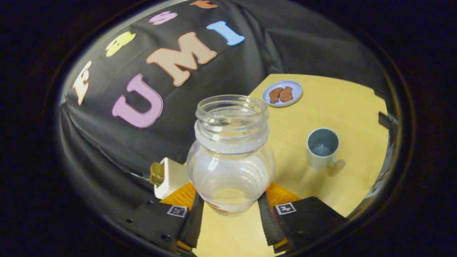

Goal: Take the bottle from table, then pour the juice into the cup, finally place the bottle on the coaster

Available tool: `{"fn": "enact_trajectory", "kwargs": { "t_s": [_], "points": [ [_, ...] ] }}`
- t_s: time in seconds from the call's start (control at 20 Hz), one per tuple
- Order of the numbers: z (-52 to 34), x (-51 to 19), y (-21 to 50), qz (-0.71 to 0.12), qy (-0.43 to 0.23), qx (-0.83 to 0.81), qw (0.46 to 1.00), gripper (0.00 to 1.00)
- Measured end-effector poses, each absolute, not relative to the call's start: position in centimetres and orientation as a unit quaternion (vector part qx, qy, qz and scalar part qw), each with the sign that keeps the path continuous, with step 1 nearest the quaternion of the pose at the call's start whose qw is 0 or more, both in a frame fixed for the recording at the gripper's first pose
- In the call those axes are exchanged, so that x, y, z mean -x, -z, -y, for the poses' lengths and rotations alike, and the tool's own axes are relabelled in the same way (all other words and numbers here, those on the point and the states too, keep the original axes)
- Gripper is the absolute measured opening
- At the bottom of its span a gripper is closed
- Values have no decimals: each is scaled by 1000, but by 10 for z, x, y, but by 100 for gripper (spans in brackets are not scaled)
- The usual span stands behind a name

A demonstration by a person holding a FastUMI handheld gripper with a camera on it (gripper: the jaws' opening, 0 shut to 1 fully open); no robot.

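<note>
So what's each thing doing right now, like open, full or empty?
bottle: uncapped, held between the fingers, looks nearly empty
gripper: shut on the bottle
cup: upright on the table, contents unclear
plate: on the table, holding brown food
white box: beside the bottle

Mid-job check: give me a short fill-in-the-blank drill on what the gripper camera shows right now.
1. The gripper has both fingers pressed on the clear ____, which has no cap on.
2. Beyond the fingers, the cup stands ____ on the table.
3. The small blue plate beyond the cup holds two ____ pieces.
4. The white block sits beside the bottle, on the side ____ from the cup.

Missing words: bottle; upright; brown; away
</note>
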State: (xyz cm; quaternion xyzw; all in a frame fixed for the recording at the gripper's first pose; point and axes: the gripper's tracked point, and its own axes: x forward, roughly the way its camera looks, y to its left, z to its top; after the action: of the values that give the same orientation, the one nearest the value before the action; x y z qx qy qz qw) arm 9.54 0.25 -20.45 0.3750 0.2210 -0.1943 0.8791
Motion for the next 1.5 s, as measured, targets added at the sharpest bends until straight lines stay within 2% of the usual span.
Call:
{"fn": "enact_trajectory", "kwargs": {
  "t_s": [0.3, 0.65, 0.85, 1.5],
  "points": [
    [-11, -118, 192, -232, 224, -196, 926, 74],
    [17, -167, 173, -195, 262, -133, 936, 75],
    [35, -183, 193, -203, 293, -109, 928, 75],
    [24, -248, 290, -249, 300, -79, 917, 77]
  ]
}}
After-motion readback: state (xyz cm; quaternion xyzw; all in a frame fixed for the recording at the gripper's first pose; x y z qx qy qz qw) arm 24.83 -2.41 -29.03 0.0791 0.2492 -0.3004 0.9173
